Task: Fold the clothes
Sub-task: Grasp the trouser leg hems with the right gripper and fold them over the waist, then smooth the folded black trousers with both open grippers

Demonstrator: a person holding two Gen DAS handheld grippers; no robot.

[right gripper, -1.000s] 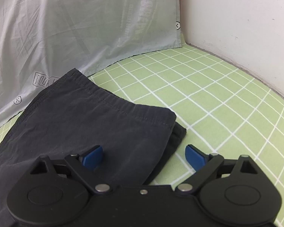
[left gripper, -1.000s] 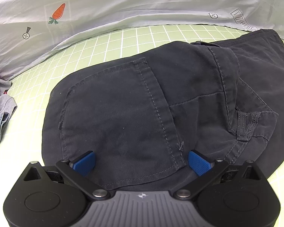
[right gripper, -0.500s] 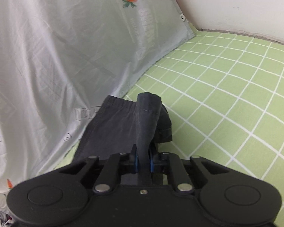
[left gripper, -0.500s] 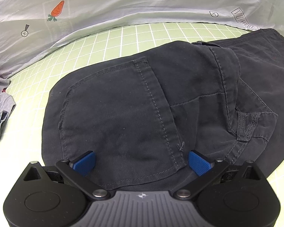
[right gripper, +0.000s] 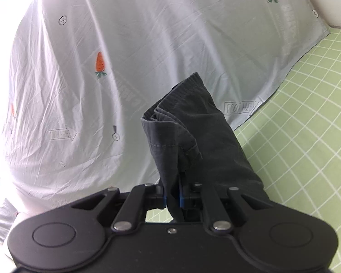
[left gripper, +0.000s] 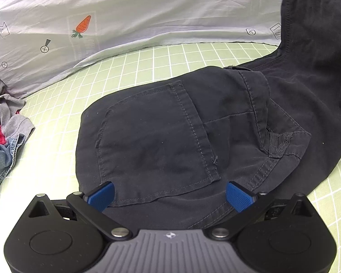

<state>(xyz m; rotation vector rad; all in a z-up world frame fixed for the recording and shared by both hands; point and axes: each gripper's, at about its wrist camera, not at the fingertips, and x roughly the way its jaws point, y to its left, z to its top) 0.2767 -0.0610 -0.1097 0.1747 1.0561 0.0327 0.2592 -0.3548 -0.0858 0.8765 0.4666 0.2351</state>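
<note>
Green grid mat (left gripper: 147,68): your right gripper (right gripper: 172,199) has clamped the trousers (left gripper: 170,136) hem, lifted; left gripper (left gripper: 169,193) gapes. Next, carry hem over waistband.

**Two black grippers with blue pads**

The left gripper (left gripper: 170,195) has a black body, a ribbed grey centre plate with a small white emblem, silver pivot screws and textured blue pads (left gripper: 238,196). The right gripper (right gripper: 172,199) is all black, with round side discs and silver screws.
</note>
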